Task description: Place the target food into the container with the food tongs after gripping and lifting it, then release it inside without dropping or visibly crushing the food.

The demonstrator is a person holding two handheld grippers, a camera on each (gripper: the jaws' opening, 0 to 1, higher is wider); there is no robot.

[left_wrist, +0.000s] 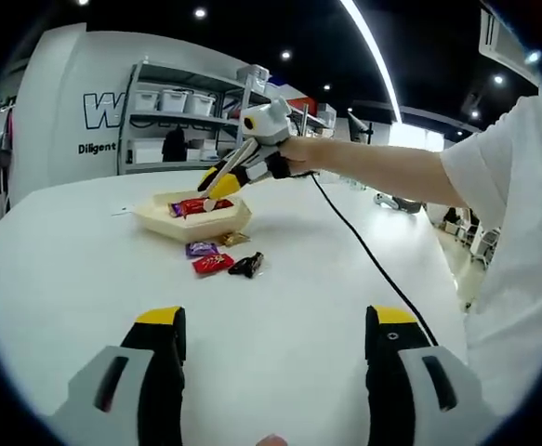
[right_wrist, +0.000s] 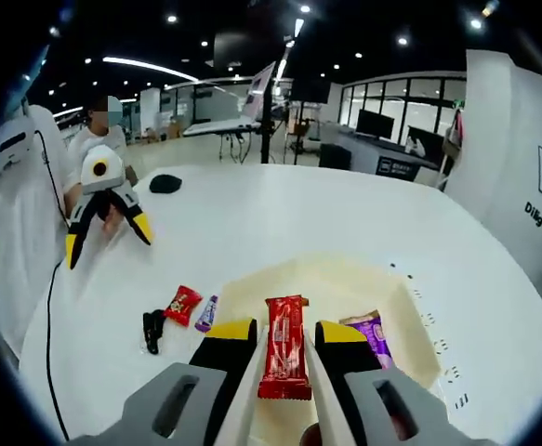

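The red bar [right_wrist: 285, 346] is held between the two white tong blades [right_wrist: 314, 376], and these are pressed together by the right gripper [right_wrist: 285, 336], which is closed around them only as far as the bar allows. The bar hangs above the inside of the tray [right_wrist: 410, 321], close to the purple packet [right_wrist: 375, 336] that already lies in the tray. In the left gripper view the right gripper [left_wrist: 226, 177] is seen over the tray [left_wrist: 164, 223], with red packets [left_wrist: 196, 205] inside. The step in hand is judged to be the release. It is done well if the bar is first lowered until it is near the tray floor, and the gripper is then opened slowly, so that the bar is not dropped or squeezed. The bar should be kept away from the tray wall. Three packets, purple [left_wrist: 201, 248], red [left_wrist: 213, 264] and black [left_wrist: 247, 265], lie on the counter [left_wrist: 280, 325] just beside the tray. The left gripper [left_wrist: 275, 339] is wide open, holds nothing, and is well apart from the tray.
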